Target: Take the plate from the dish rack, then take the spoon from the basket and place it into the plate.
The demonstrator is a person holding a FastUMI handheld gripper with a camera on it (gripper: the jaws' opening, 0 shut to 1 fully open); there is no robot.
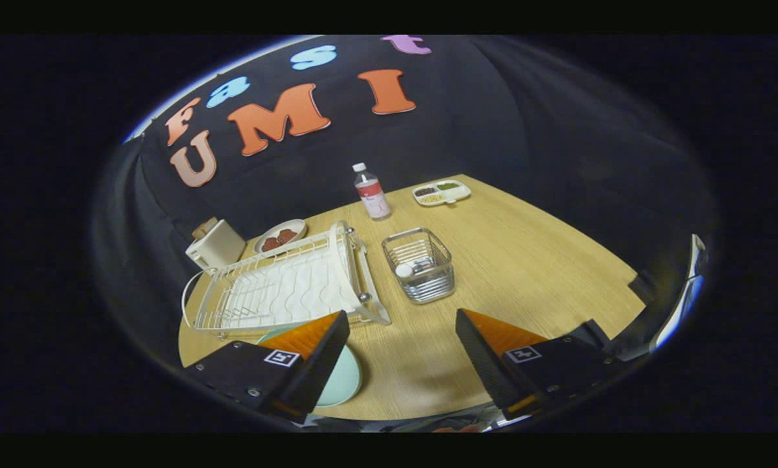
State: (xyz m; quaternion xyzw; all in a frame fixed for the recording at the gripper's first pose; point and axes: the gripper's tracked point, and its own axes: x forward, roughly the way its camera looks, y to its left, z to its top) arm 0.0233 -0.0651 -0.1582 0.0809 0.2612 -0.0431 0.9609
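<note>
the plate (344, 383) lies flat on the table (525, 273), partly under my left finger, just near of the empty rack (285, 286). the spoon (409, 268) sits in the wire basket (419, 265), beyond my fingers. it looks light, stiff and slick; i'd pinch its handle. my gripper (401, 348) hangs spread apart, holding nothing.

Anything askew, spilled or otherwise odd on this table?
Nothing stands out. The dish rack is empty and sits flat; the plate lies on the table under the left finger. The spoon is in the upright basket. The bottle stands. The gripper is open, holding nothing.
</note>
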